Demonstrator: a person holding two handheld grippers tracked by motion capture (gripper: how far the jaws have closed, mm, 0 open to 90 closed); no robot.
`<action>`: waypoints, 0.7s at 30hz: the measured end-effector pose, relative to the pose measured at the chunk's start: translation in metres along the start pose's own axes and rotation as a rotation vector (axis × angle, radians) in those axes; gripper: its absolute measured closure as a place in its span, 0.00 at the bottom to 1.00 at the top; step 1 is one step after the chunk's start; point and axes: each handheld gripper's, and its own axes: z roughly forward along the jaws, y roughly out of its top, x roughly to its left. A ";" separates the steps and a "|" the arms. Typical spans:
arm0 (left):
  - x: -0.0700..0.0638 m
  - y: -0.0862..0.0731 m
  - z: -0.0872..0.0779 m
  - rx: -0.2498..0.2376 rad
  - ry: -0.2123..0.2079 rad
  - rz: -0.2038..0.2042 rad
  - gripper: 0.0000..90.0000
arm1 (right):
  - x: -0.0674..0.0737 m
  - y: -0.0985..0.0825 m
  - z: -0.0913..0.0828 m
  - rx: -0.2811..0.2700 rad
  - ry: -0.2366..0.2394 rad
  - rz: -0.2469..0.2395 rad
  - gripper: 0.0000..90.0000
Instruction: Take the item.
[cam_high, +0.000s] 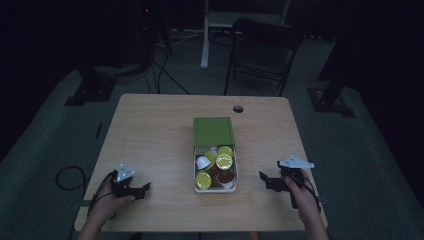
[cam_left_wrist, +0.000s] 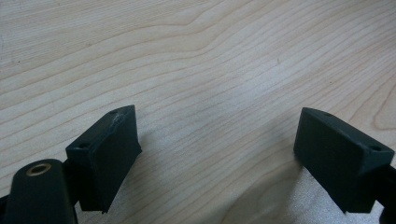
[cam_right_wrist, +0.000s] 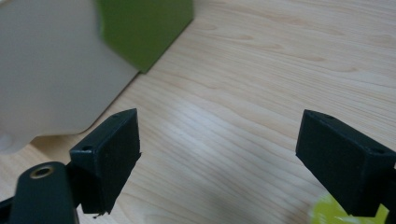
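In the high view, one white rectangular plastic box with a green sliding lid sits at the centre of the pale wooden table, holding four yellow-foiled capsules among brown and white ones, with the left tool at eight o'clock and the right tool at four o'clock. The left gripper view shows its two black jaws wide apart over bare wood. The right gripper view shows two jaws equally wide and empty, the box at ten o'clock and a yellow-green scrap at five o'clock.

No writing, label or number can be read anywhere.

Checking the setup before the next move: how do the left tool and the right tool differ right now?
The left tool lies far from the white box; the right tool is nearer it. The left tool faces bare table; the right tool faces the box's wall. Both stand open, empty.
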 end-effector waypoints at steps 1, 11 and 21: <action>0.000 0.000 0.000 0.000 0.001 0.000 0.16 | 0.001 0.000 0.001 0.000 0.010 -0.005 0.15; 0.000 0.000 0.000 0.000 0.000 0.000 0.16 | 0.019 -0.008 0.017 0.045 0.094 -0.067 0.15; 0.000 0.000 0.000 0.000 0.000 0.000 0.16 | 0.032 -0.016 0.026 0.083 0.145 -0.150 0.15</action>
